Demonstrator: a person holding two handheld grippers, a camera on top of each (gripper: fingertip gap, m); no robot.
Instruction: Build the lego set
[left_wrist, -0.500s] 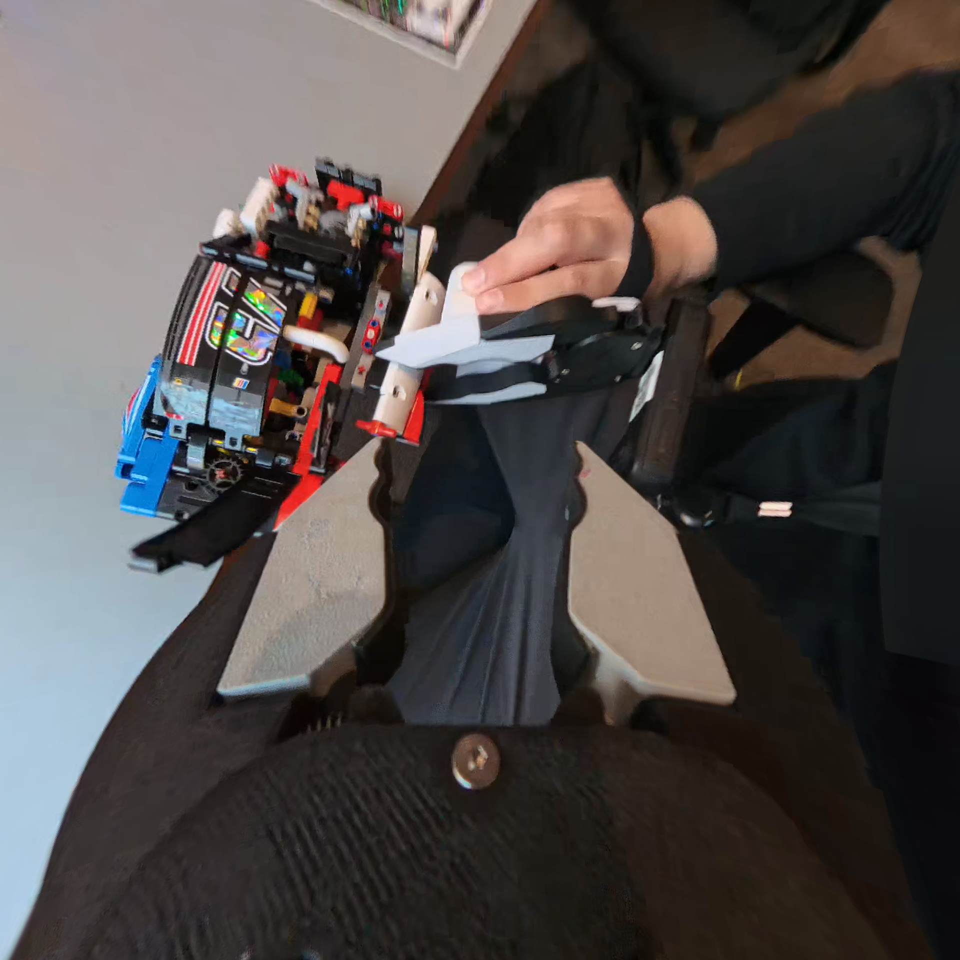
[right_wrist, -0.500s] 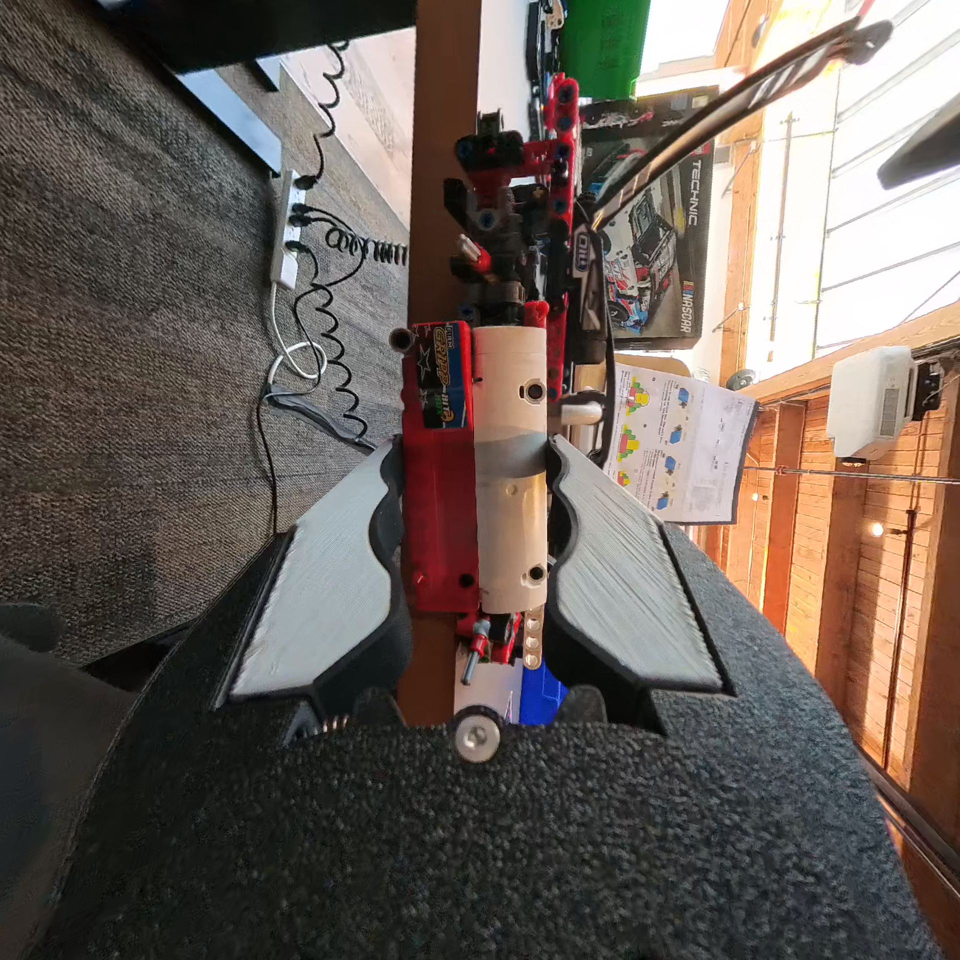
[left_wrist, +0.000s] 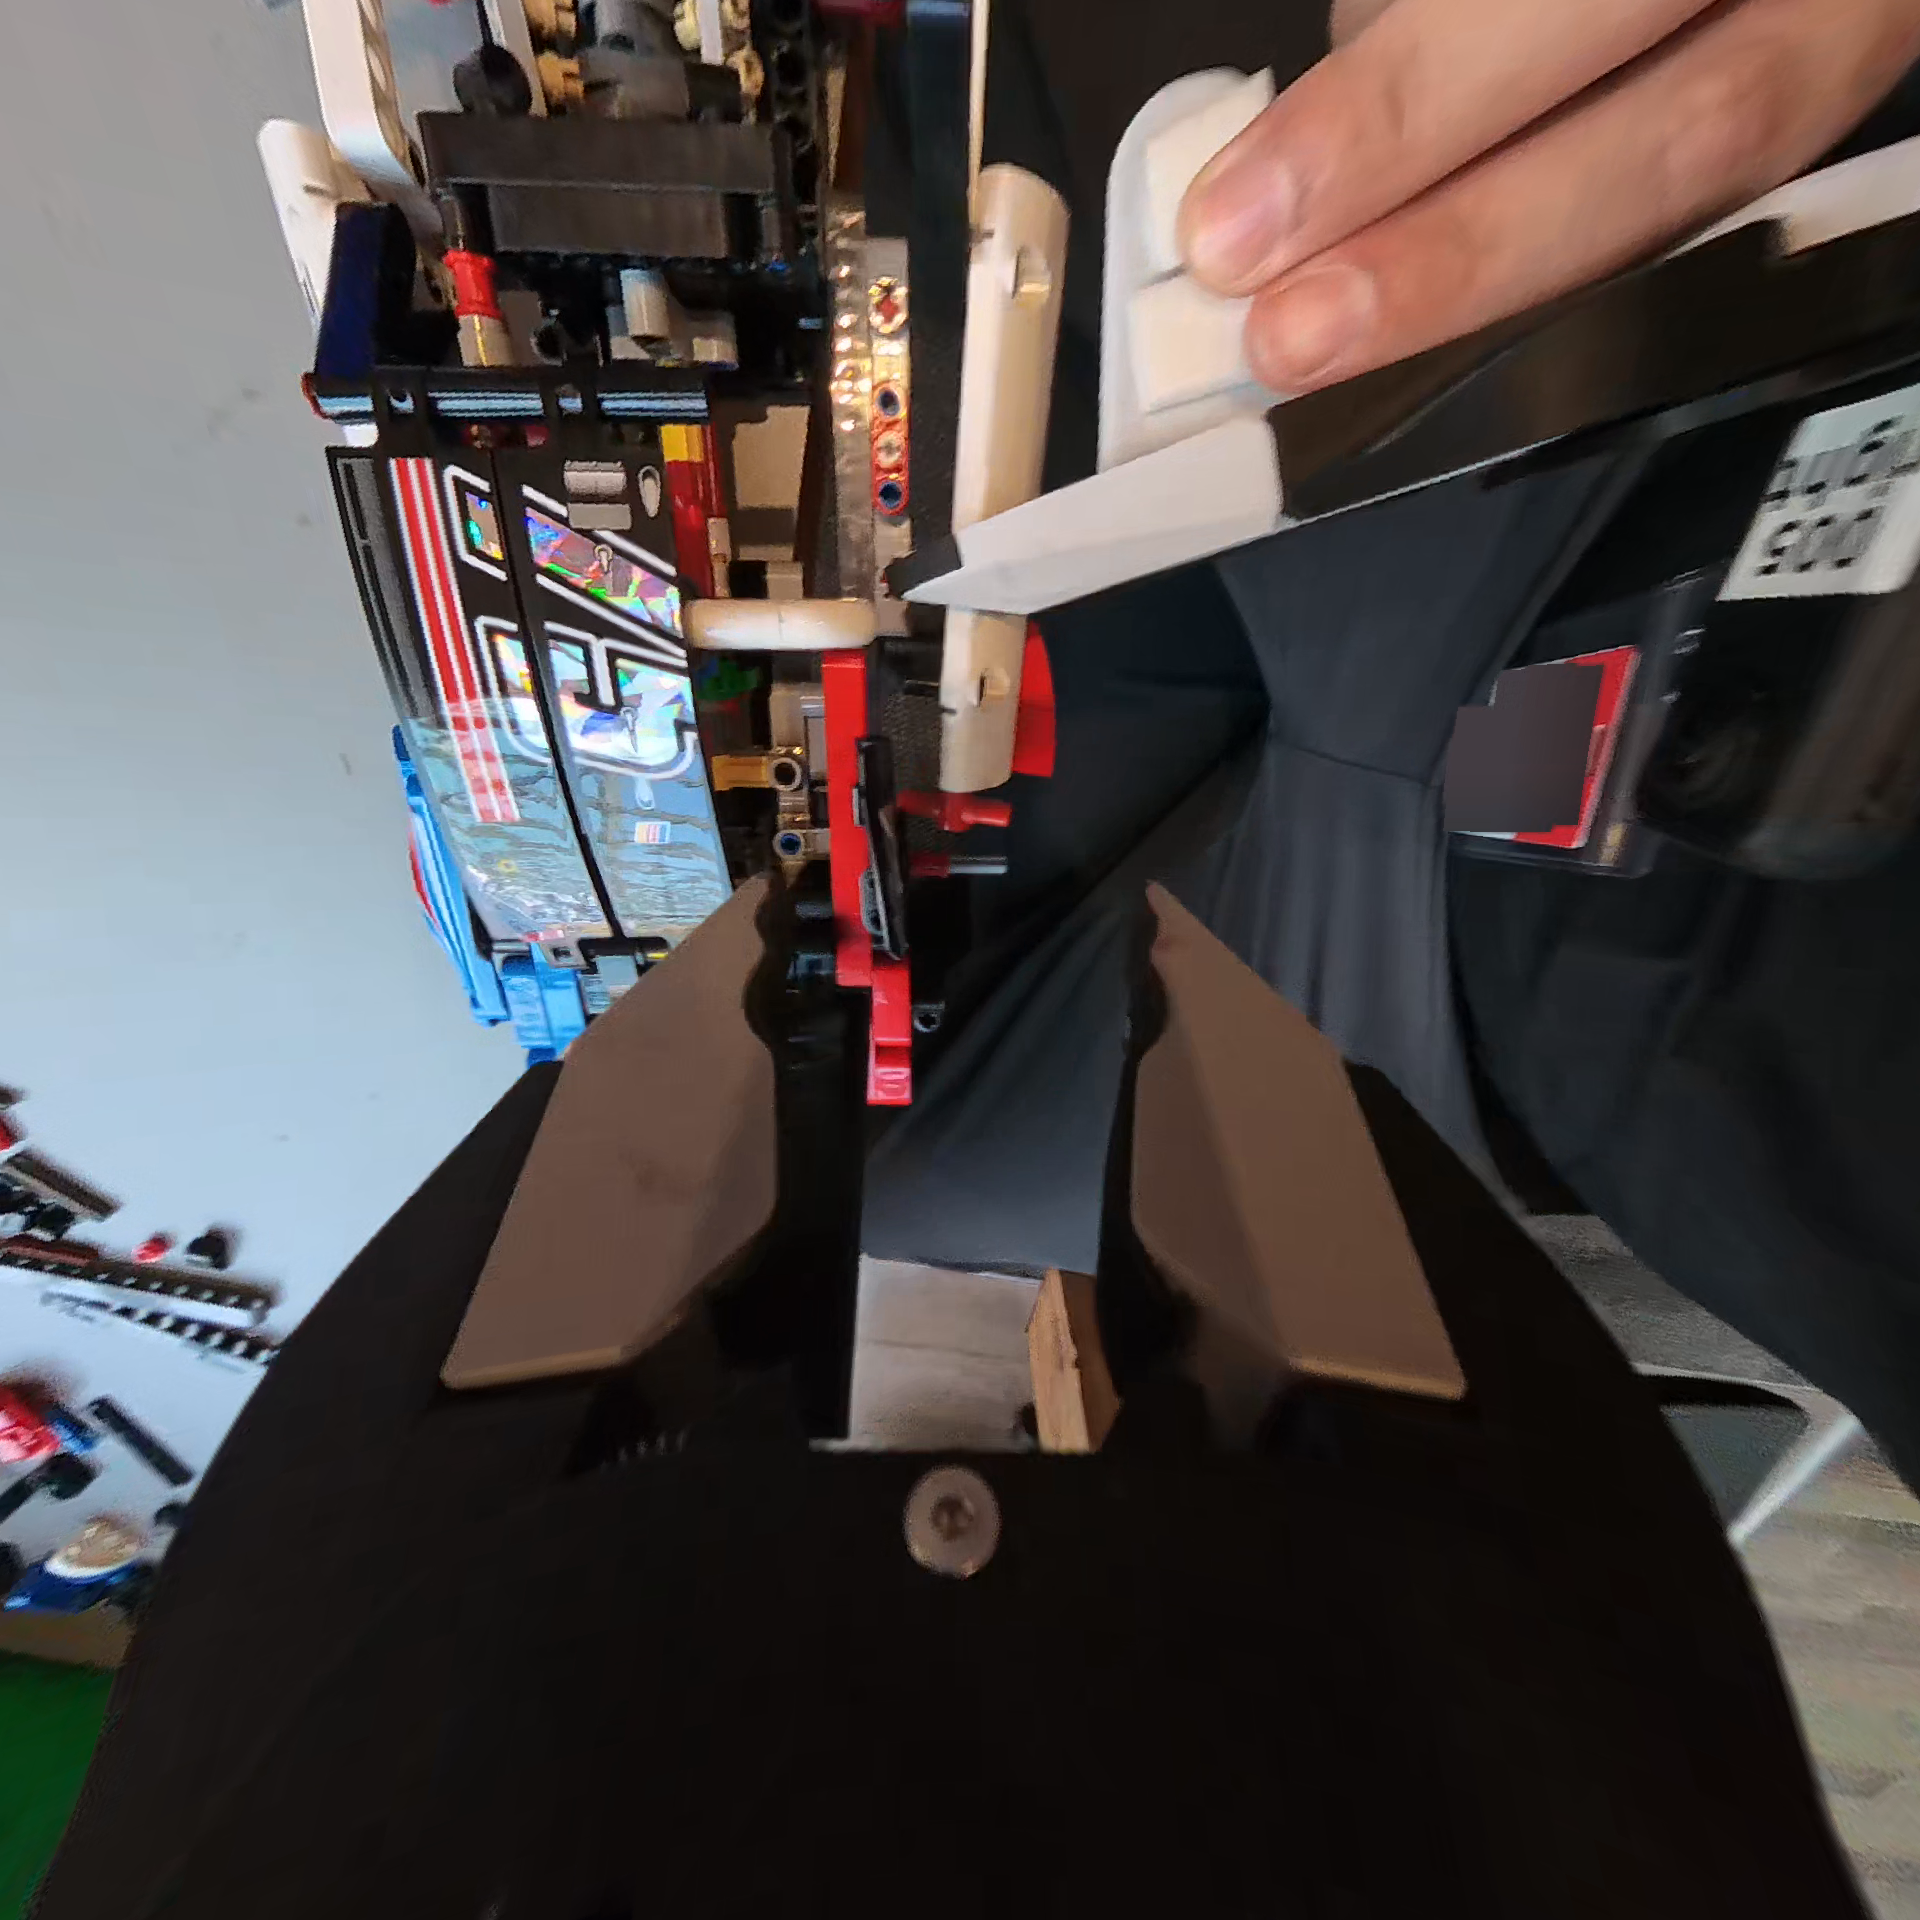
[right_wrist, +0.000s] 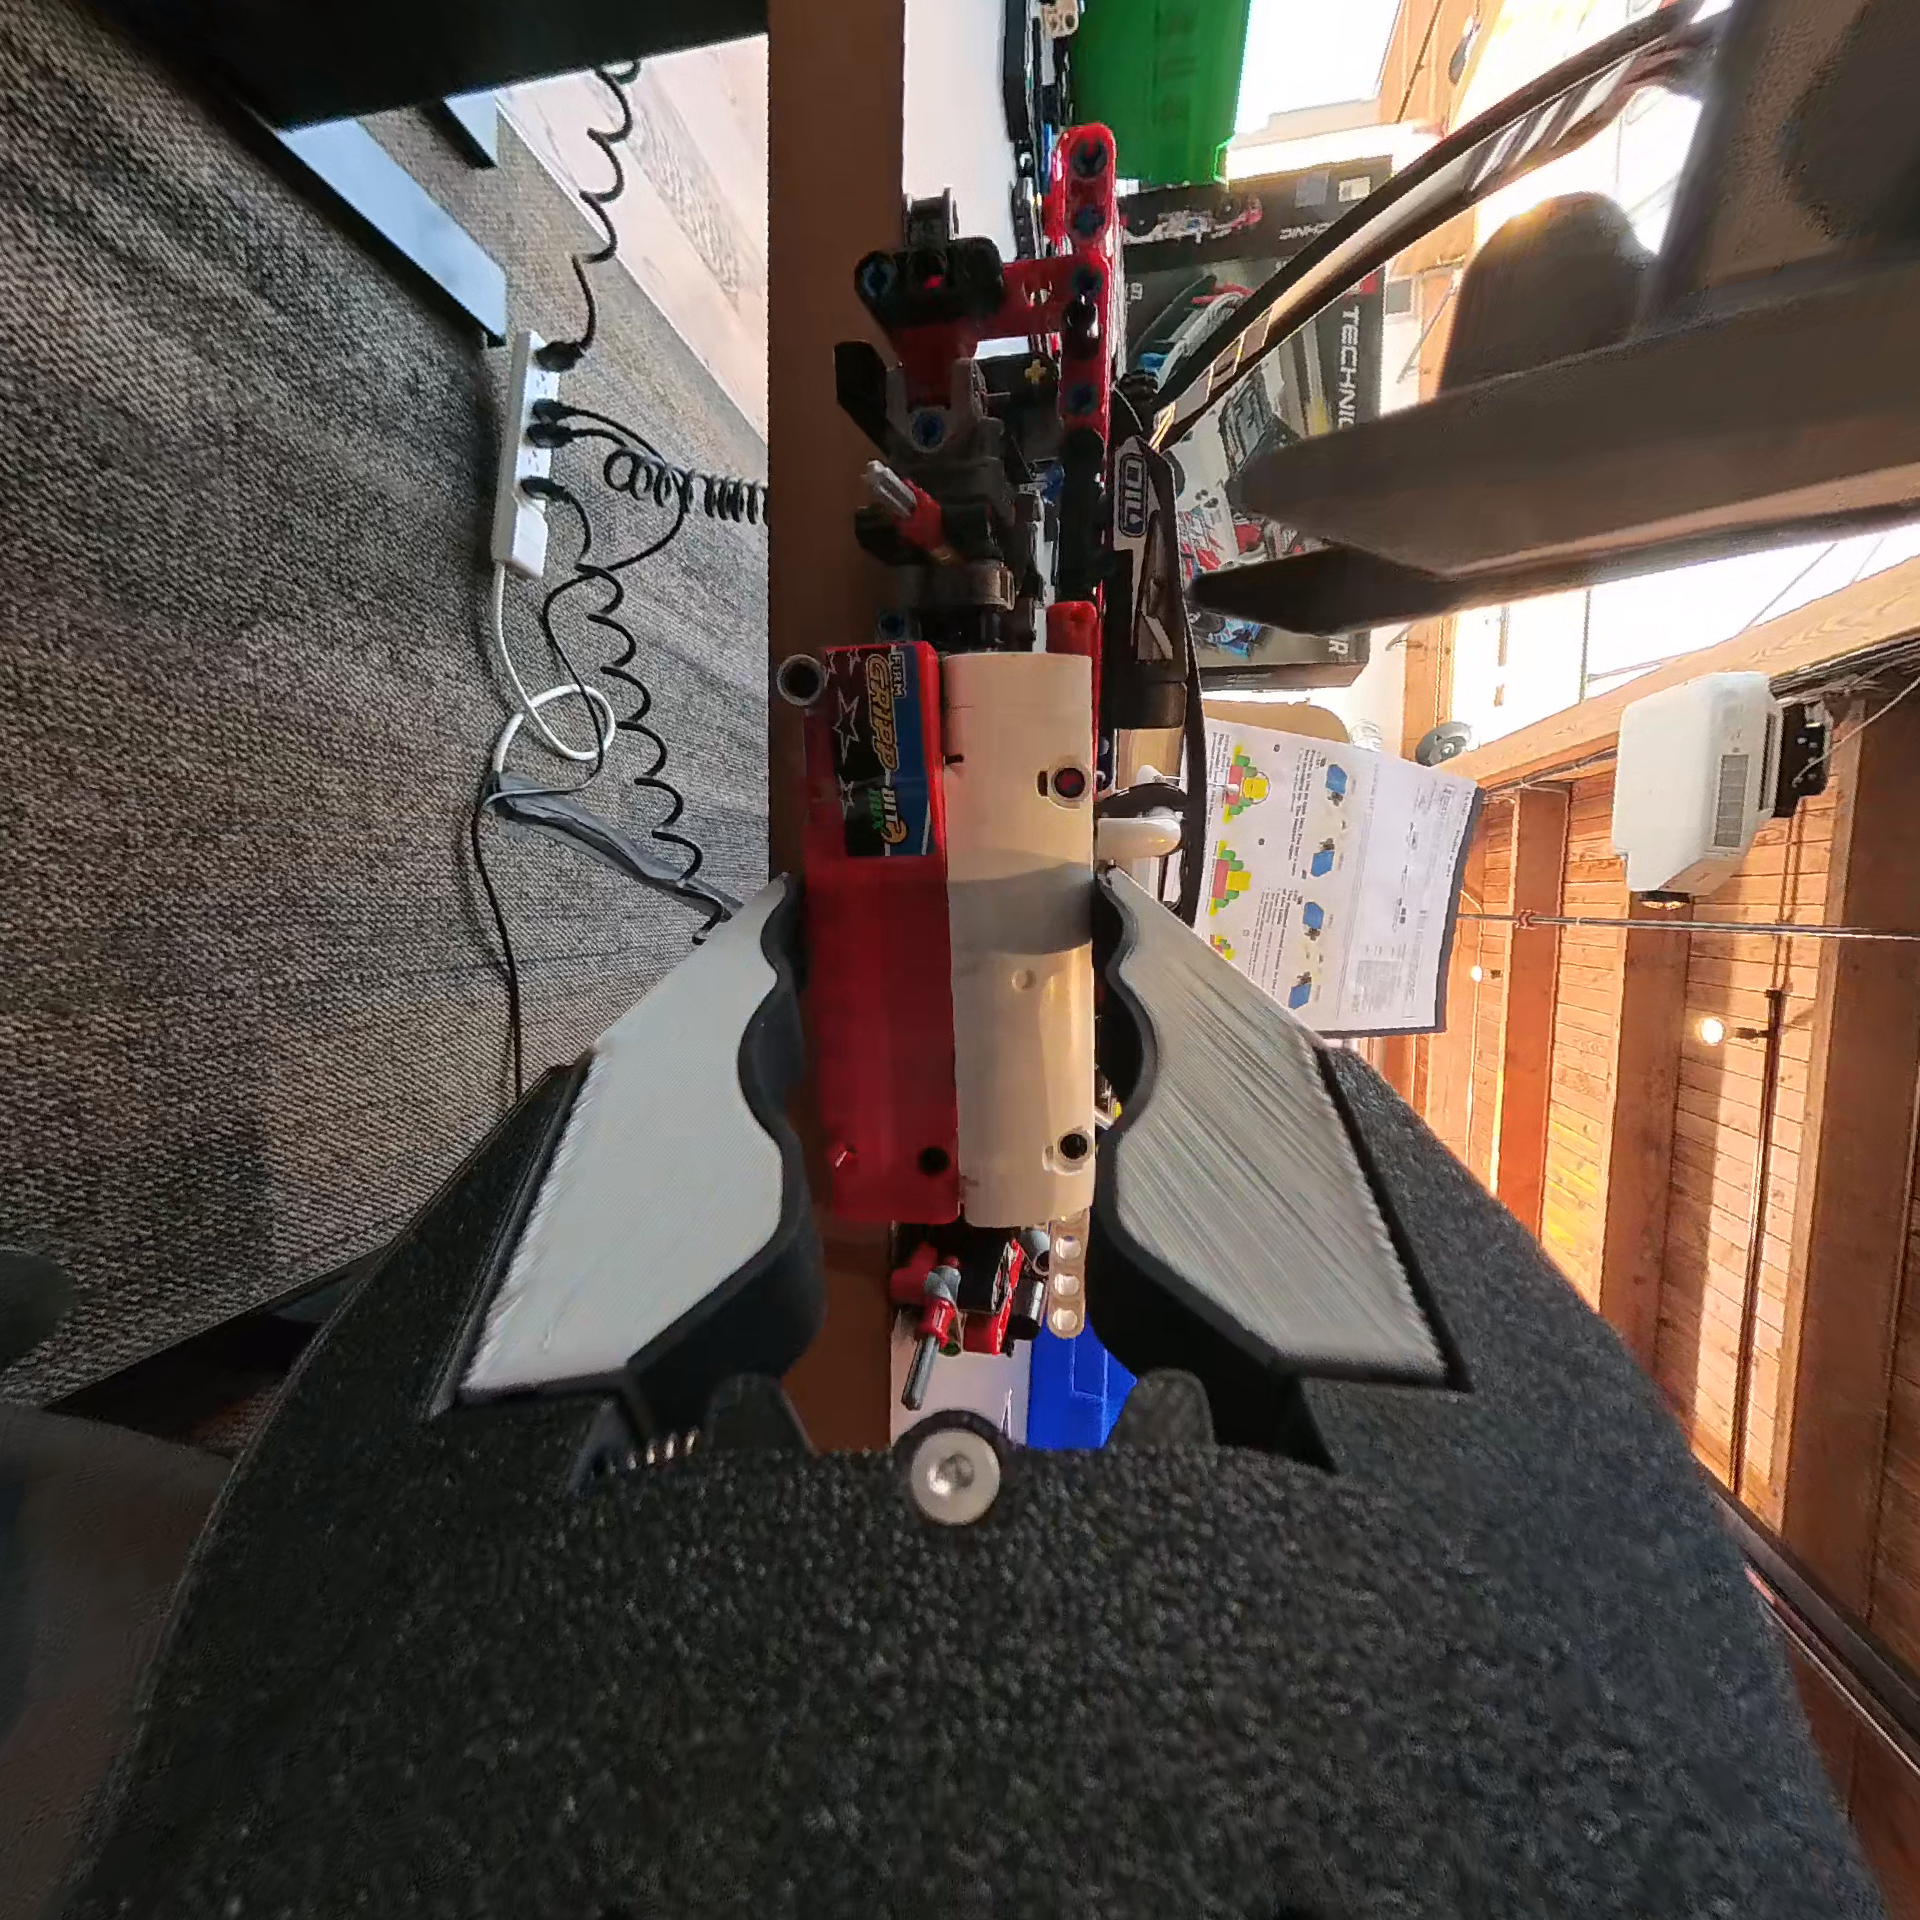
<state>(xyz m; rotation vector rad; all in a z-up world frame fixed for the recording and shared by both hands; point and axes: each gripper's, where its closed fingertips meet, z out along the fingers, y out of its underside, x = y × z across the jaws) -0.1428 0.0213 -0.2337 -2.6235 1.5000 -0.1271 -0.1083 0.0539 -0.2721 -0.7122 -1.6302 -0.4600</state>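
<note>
Right wrist view: right tool (right_wrist: 945, 904) clamps lego car (right_wrist: 951, 935); left tool (left_wrist: 956, 904) gapes.

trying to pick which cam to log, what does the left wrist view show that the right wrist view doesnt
Only the left wrist view: the car's black sticker roof panel, loose parts on the white table, a hand on the right tool, and the open left tool.

Only the right wrist view: carpet, power strip, instruction sheet, set box.

Both: the lego car, clamped by the right tool on its red and white side panels.
</note>
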